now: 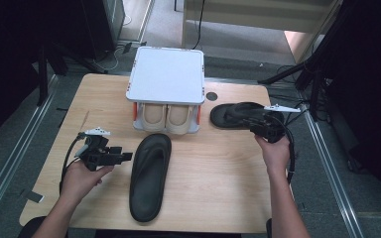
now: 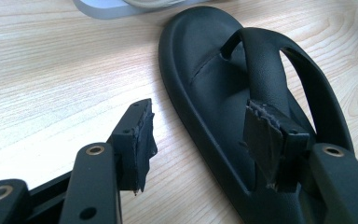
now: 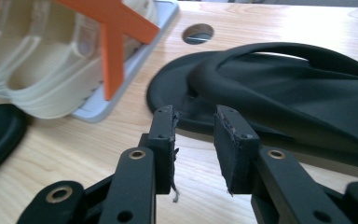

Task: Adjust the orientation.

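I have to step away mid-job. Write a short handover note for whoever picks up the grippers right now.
Left gripper: open, beside the near black sandal, nothing held.
Right gripper: jaws partly closed, gap empty, at the edge of the far black sandal.
Shoe rack: beige pair on the lower shelf, top bare.
Done: neither sandal lifted.
Left: probably grip each sandal and put it on the rack.

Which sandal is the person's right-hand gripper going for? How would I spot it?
Find the white two-tier shoe rack at the table's far edge. Just right of it lies a black flip-flop, set crosswise, at the right gripper. Its twin lies lengthwise in front of the rack.
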The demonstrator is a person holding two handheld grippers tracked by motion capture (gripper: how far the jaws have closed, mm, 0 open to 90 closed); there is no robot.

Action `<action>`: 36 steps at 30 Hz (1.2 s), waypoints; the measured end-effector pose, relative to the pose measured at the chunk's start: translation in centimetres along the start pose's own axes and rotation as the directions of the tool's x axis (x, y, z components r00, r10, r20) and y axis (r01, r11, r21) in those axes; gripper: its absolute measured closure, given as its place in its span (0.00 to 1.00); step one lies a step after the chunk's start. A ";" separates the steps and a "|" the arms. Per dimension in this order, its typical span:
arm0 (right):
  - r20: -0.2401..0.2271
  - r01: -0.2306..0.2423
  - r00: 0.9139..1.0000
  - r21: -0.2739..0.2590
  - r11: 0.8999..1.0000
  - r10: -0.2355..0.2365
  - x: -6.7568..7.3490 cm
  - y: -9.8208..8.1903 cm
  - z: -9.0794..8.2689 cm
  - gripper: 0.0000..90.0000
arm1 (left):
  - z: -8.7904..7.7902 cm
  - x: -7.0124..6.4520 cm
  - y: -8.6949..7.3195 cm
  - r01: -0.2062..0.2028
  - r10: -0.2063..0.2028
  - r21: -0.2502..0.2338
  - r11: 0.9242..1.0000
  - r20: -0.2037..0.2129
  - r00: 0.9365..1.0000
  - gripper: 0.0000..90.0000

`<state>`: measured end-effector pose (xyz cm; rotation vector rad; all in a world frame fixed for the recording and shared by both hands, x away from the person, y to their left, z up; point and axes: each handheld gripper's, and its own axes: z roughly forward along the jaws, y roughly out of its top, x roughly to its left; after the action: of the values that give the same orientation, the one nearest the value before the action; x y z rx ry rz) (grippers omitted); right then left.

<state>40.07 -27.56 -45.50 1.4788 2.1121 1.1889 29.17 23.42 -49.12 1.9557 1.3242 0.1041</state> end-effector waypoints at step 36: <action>0.119 -0.133 0.985 0.049 0.990 0.126 -9.5 0.6 5.1 1.00 | -0.9 -0.1 -1.2 -0.024 0.022 -0.049 0.999 -0.026 0.999 0.48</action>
<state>47.80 -33.58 -50.09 1.6906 2.0149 1.0662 27.82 24.02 -49.16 1.9345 1.3039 0.1715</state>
